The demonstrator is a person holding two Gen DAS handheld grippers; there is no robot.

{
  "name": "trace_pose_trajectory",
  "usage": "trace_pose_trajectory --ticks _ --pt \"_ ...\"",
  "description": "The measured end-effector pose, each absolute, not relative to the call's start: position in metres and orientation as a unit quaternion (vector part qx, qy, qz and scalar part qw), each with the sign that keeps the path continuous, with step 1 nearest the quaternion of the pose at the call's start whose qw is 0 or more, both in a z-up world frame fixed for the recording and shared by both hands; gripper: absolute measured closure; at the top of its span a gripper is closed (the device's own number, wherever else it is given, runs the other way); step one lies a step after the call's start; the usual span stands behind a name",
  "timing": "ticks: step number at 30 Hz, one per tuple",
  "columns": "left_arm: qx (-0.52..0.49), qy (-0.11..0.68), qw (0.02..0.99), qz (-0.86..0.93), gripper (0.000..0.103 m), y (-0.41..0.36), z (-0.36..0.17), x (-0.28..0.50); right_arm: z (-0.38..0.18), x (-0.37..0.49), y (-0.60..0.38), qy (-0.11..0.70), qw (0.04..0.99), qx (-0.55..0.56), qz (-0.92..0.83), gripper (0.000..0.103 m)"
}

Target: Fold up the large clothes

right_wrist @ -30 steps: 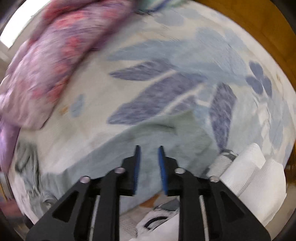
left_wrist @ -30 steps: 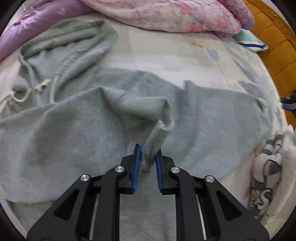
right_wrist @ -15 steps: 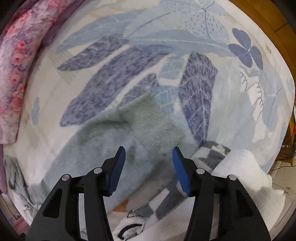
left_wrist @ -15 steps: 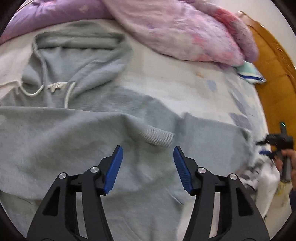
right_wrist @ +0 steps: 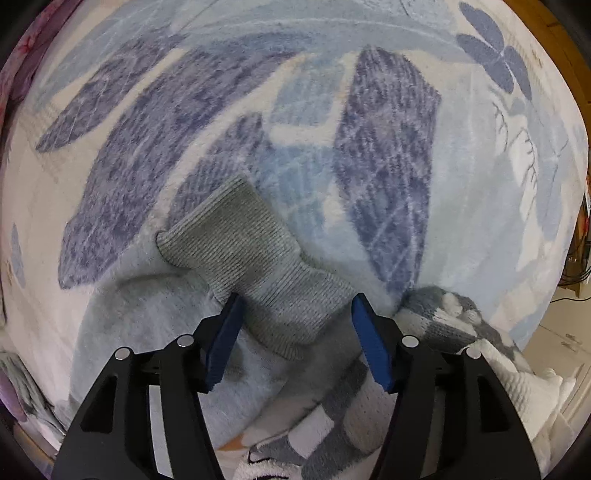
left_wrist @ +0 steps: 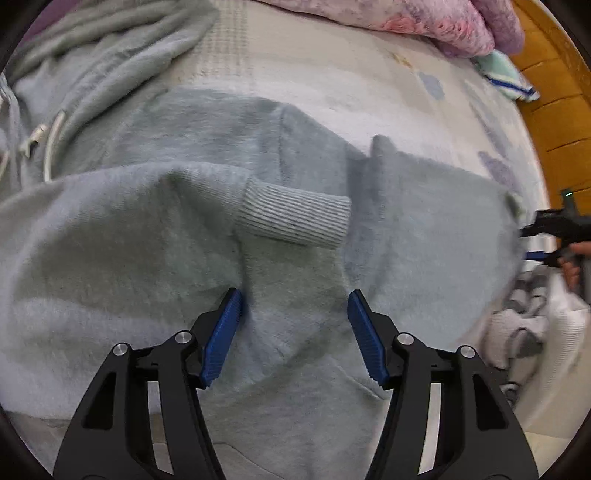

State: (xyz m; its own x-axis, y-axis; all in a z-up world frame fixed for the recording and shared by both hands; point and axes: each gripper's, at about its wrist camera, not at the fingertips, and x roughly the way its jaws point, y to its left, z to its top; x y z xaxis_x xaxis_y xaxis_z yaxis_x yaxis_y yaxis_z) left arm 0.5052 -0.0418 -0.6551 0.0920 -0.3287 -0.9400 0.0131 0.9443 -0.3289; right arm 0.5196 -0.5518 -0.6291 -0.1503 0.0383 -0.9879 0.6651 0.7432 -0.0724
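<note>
A large grey-green hoodie [left_wrist: 122, 254] lies spread on the bed. One sleeve is folded across its body, and its ribbed cuff [left_wrist: 295, 218] rests just ahead of my left gripper [left_wrist: 293, 332], which is open and empty over the fabric. The hood and white drawstrings [left_wrist: 51, 144] are at the upper left. In the right wrist view the other ribbed cuff [right_wrist: 255, 269] lies on the blanket. My right gripper [right_wrist: 295, 339] is open, with the near end of that cuff between its fingers. The right gripper also shows at the far right of the left wrist view [left_wrist: 554, 236].
The bed has a white blanket with blue leaf print [right_wrist: 388, 155]. A pink floral quilt [left_wrist: 406, 22] is heaped at the back. A grey and white fluffy garment [right_wrist: 443, 332] lies at the bed's near right edge. A wooden headboard [left_wrist: 554, 92] runs along the right.
My left gripper let go of the sleeve cuff, opened and drew back; the cuff now lies flat on the hoodie. My right gripper opened and moved down onto the other cuff.
</note>
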Motion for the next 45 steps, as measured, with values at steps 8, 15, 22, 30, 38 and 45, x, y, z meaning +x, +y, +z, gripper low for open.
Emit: trace_pose_trajectory --ticks 8,15,22,30,38,45 --pt "-0.232 0.61 0.748 -0.12 0.041 0.018 -0.591 0.48 -0.546 0.509 -0.497 0.612 0.726 0.229 -0.214 0.097" --pt "-0.199 0.601 0.774 -0.007 0.037 0.124 -0.563 0.446 -0.445 0.504 -0.335 0.525 0.826 0.181 -0.095 0.097" --pt "-0.208 0.59 0.777 0.067 0.037 0.238 -0.549 0.412 -0.391 0.477 -0.134 0.511 0.837 0.176 0.084 0.097" --pt "-0.226 0.591 0.768 0.095 0.037 0.321 -0.549 0.368 -0.439 0.443 0.073 0.564 0.77 0.182 0.237 0.097" --pt "-0.246 0.599 0.753 0.123 0.037 0.367 -0.566 0.336 -0.542 0.425 0.187 0.659 0.692 0.121 0.269 0.096" --pt "-0.274 0.591 0.745 0.144 0.037 0.385 -0.566 0.33 -0.576 0.413 0.198 0.714 0.632 0.122 0.275 0.061"
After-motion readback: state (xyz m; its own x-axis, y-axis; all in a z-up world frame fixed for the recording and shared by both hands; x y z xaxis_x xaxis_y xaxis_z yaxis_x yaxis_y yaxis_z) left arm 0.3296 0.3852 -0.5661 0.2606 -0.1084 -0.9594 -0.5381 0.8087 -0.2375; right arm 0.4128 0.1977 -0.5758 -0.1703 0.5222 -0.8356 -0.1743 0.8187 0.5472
